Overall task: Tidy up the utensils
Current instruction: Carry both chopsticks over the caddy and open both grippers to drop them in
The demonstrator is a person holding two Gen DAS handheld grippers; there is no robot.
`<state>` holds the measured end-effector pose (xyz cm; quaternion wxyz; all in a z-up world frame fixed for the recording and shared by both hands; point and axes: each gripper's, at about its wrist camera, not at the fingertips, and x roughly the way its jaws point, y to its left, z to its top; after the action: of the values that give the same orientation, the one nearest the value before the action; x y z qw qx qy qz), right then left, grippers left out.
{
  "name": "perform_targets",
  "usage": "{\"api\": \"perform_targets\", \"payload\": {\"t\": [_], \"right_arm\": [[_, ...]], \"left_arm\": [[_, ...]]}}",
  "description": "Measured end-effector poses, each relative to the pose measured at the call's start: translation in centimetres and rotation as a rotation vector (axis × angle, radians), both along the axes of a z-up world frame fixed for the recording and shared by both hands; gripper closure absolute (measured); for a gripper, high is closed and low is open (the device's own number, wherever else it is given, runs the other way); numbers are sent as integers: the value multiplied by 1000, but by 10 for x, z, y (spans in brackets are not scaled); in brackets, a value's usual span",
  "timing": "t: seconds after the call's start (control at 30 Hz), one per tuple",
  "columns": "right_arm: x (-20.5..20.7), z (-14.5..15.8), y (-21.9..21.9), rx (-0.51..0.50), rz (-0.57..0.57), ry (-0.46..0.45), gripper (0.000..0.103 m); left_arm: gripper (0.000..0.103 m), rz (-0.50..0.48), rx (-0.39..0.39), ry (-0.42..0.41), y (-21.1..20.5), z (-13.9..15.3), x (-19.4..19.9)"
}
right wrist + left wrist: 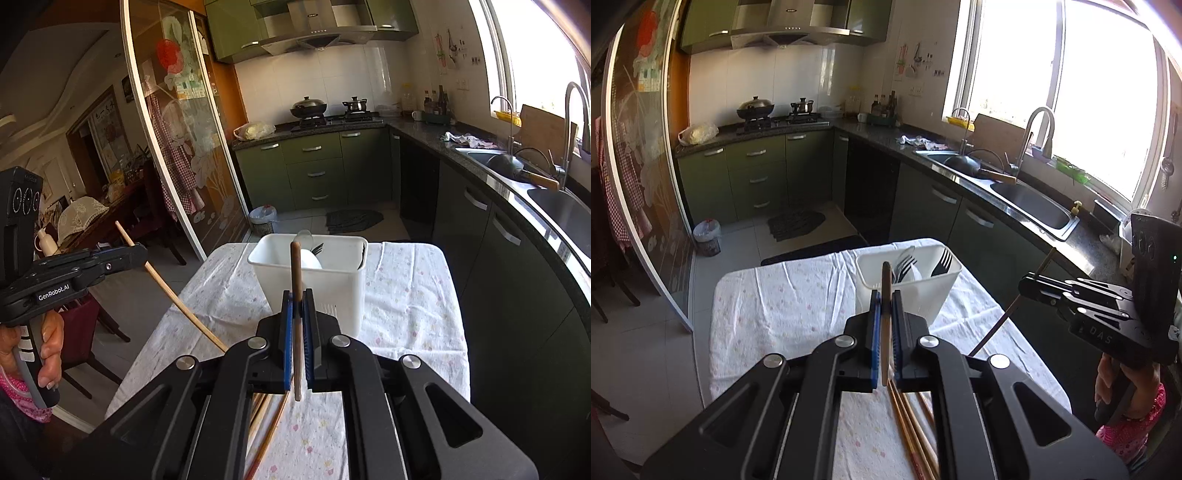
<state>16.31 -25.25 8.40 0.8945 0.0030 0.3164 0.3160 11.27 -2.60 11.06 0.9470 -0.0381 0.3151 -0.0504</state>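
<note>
A white plastic utensil holder (908, 284) stands at the far end of the cloth-covered table (783, 314), with forks and a spoon in it; it also shows in the right wrist view (317, 280). My left gripper (885, 295) is shut on a light wooden chopstick (885, 317), held above the table in front of the holder. My right gripper (297, 299) is shut on a dark brown chopstick (296, 314), also just short of the holder. Several more chopsticks (916, 432) lie on the cloth below the grippers, and they show in the right wrist view (266, 432).
A green-cabinet kitchen counter with a steel sink (1030, 203) runs along the right. A stove with pots (757, 110) is at the back. A glass sliding door (177, 140) and a dining chair stand to the left. A bin (707, 236) sits on the floor.
</note>
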Motion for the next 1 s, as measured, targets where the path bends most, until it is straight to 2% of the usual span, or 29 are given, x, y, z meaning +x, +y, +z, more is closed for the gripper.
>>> {"api": "perform_targets", "payload": {"t": [0.37, 0.53, 0.7, 0.83, 1.0], "right_arm": [[27, 89, -3, 94, -40, -112, 97], [42, 113, -3, 128, -103, -185, 97], [77, 100, 4, 122, -164, -184, 97], [105, 66, 10, 107, -183, -136, 97], [120, 24, 20, 62, -174, -80, 97]], "left_arm": [[97, 10, 50, -157, -25, 92, 24], [97, 24, 70, -207, -33, 114, 36], [97, 57, 76, -173, -31, 97, 65], [97, 80, 61, -134, -26, 69, 89], [97, 83, 65, -50, -21, 29, 108]]}}
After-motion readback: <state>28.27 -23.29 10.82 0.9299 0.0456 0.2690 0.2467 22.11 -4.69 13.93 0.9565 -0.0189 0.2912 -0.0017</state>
